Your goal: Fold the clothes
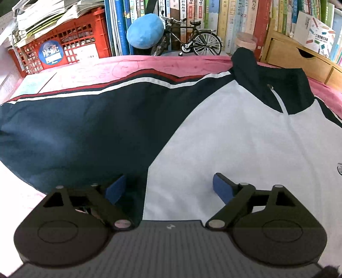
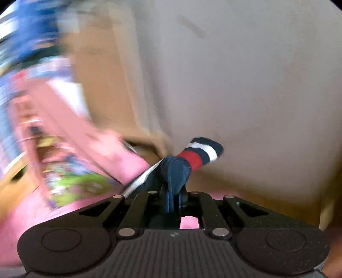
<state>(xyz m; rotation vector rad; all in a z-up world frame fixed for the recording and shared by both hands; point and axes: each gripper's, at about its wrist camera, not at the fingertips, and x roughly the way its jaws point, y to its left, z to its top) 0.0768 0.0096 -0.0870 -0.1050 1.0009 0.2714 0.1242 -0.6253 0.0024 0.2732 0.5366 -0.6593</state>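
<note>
A navy and white track jacket [image 1: 235,132] lies spread on the pink cloth [image 1: 119,68], its collar and zip at the upper right. One navy sleeve [image 1: 74,128] with red and white stripes stretches out to the left. My left gripper [image 1: 168,188] hovers low over the seam between sleeve and white body, jaws wide open, nothing between the blue pads [image 1: 221,188]. In the right wrist view my right gripper [image 2: 173,198] is shut on the jacket's other sleeve [image 2: 175,171], whose striped cuff [image 2: 201,153] sticks out past the fingers.
Behind the cloth stand a red crate [image 1: 64,47], a row of books [image 1: 235,19], a blue plush ball [image 1: 145,31], a model bicycle [image 1: 192,42] and a wooden drawer box [image 1: 299,57]. The right wrist view is motion-blurred, with a beige wall [image 2: 245,85] and a colourful pink box [image 2: 64,149].
</note>
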